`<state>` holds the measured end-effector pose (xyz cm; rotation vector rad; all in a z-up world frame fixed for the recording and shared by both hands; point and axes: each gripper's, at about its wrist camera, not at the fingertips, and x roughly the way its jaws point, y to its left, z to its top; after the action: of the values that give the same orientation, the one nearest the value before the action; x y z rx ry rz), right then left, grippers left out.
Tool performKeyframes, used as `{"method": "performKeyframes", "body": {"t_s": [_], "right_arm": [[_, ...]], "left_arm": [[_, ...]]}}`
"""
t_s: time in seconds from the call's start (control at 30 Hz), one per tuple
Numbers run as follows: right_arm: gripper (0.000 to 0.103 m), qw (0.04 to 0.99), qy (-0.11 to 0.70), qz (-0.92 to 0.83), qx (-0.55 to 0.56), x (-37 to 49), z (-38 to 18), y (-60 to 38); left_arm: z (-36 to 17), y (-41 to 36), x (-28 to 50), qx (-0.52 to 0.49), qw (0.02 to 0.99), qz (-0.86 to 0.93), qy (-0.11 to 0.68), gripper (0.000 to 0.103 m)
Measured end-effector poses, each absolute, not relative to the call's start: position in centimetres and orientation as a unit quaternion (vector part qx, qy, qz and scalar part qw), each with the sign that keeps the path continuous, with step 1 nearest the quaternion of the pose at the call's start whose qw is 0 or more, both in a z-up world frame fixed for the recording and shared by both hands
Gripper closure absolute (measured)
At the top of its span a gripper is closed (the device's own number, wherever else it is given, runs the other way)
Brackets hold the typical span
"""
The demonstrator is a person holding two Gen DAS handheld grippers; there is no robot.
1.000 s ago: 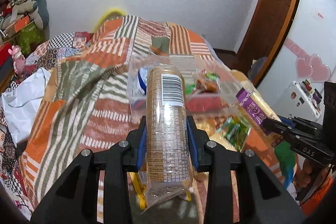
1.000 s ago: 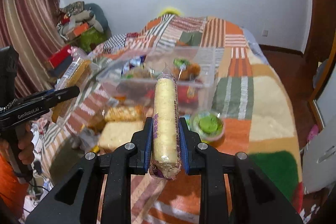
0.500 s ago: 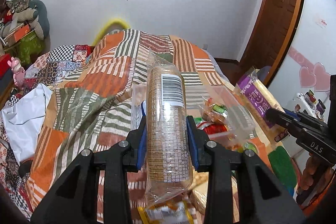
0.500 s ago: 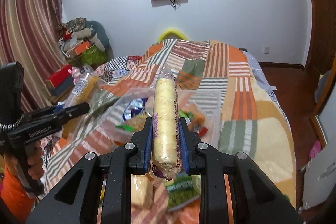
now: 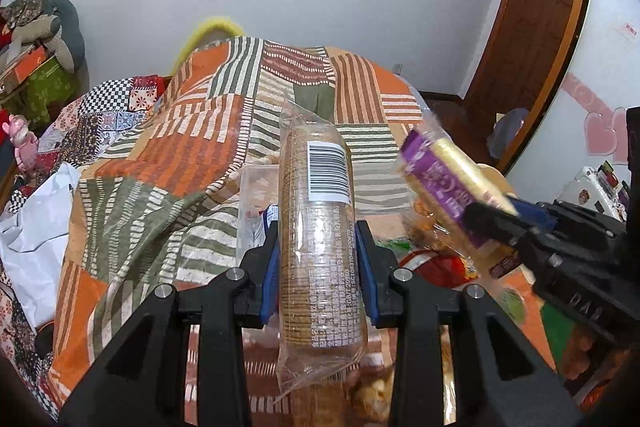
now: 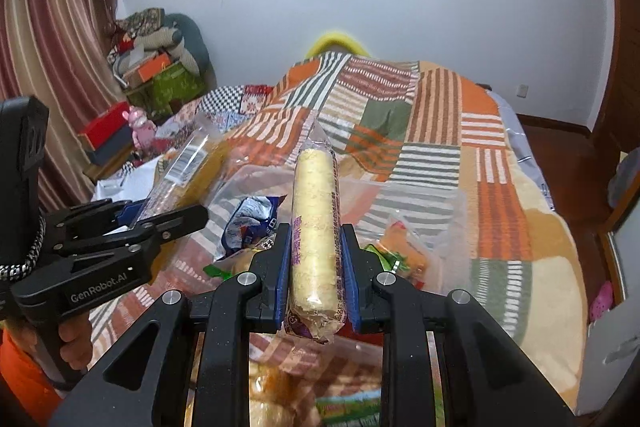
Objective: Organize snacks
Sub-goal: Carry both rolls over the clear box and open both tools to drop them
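Observation:
My left gripper (image 5: pixel 318 259) is shut on a clear-wrapped sleeve of brown biscuits (image 5: pixel 318 227) with a barcode, held upright above the bed; it also shows in the right wrist view (image 6: pixel 188 171). My right gripper (image 6: pixel 314 259) is shut on a pale yellow roll of wafers with purple print (image 6: pixel 314 227), also seen in the left wrist view (image 5: pixel 452 179). A clear plastic bin (image 6: pixel 452 223) holding snack packets lies just beyond both grippers on the patchwork quilt (image 6: pixel 500 163).
Loose snack packs lie on the quilt below the grippers (image 6: pixel 344 407). A blue-white packet (image 6: pixel 250 219) sits in the bin. Boxes and plush toys (image 6: pixel 156 67) pile at the left wall. A wooden door (image 5: pixel 532 7) stands at the right.
Both grippers have lifted and moved closer together over the bin while holding their packs; the right gripper's wafer roll now sits nearer the left gripper's biscuit sleeve.

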<state>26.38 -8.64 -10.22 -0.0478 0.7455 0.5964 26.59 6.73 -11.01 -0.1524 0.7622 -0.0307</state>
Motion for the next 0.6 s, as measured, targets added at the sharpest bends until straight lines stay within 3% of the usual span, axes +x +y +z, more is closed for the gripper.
{"method": "performKeyframes", "body": {"t_s": [0.6], "right_arm": [[0.080, 0.862, 0.417, 0.283, -0.051, 29.0, -13.6, -5.9]], "left_arm": [[-13.8, 7.5, 30.4, -0.077, 0.913, 0.000, 0.400, 0.069]]}}
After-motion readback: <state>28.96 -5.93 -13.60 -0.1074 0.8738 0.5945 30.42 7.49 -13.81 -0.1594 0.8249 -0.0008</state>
